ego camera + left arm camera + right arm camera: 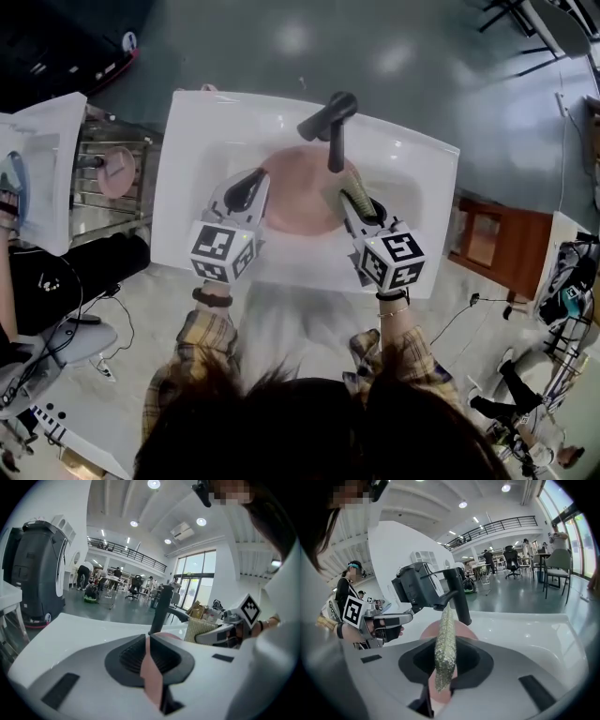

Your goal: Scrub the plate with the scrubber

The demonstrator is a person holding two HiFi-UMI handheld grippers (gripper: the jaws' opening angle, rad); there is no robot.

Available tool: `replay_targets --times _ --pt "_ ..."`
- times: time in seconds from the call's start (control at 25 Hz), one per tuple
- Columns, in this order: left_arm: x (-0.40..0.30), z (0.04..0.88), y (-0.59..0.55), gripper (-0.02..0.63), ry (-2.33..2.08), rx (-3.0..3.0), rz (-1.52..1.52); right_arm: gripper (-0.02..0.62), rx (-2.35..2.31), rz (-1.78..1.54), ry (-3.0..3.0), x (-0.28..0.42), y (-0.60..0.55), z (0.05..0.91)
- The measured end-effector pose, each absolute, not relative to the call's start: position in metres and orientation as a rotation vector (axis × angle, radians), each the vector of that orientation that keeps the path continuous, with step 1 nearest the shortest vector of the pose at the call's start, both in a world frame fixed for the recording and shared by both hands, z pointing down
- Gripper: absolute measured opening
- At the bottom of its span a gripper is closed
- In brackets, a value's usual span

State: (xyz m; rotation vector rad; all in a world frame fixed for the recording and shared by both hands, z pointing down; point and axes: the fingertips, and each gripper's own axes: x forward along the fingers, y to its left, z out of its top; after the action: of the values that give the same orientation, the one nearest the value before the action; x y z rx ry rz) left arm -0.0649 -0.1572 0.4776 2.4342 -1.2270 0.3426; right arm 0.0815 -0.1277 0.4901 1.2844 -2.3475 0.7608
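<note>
Left gripper point(251, 186) jaws tight on plate point(302, 204); right gripper point(354, 202) jaws tight on scrubber point(444, 644)

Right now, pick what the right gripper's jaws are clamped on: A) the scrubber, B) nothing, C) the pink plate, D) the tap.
A: the jaws of the right gripper pinch the greenish scrubber edge-on; the pink plate is in those of the left gripper.

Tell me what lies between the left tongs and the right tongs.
The pink plate fills the gap in the head view, inside the white sink; the left tongs grip its rim, the right tongs hold the scrubber.
</note>
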Motion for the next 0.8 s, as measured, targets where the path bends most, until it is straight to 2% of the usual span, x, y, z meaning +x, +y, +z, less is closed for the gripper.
replay_targets --times 0.32,0.36,0.44,0.48,0.8 --pt "-0.071 0.514 -0.164 0.017 -1.199 2.412 0.437 0.075 1.188 0.816 -2.346 0.051 -0.135 0.519" --pt "-0.071 0.519 -0.165 0.025 -1.192 2.410 0.451 0.075 1.181 0.819 -2.344 0.048 -0.137 0.521" --pt "-0.072 0.528 -0.168 0.110 -1.177 2.404 0.473 0.075 1.176 0.820 -2.337 0.045 -0.140 0.525" --pt "-0.072 0.532 -0.168 0.123 -1.173 2.401 0.485 0.075 1.178 0.820 -2.331 0.044 -0.142 0.527" --pt "-0.067 0.559 -0.170 0.138 -1.088 2.360 0.554 0.077 1.183 0.806 -2.266 0.049 -0.148 0.546"
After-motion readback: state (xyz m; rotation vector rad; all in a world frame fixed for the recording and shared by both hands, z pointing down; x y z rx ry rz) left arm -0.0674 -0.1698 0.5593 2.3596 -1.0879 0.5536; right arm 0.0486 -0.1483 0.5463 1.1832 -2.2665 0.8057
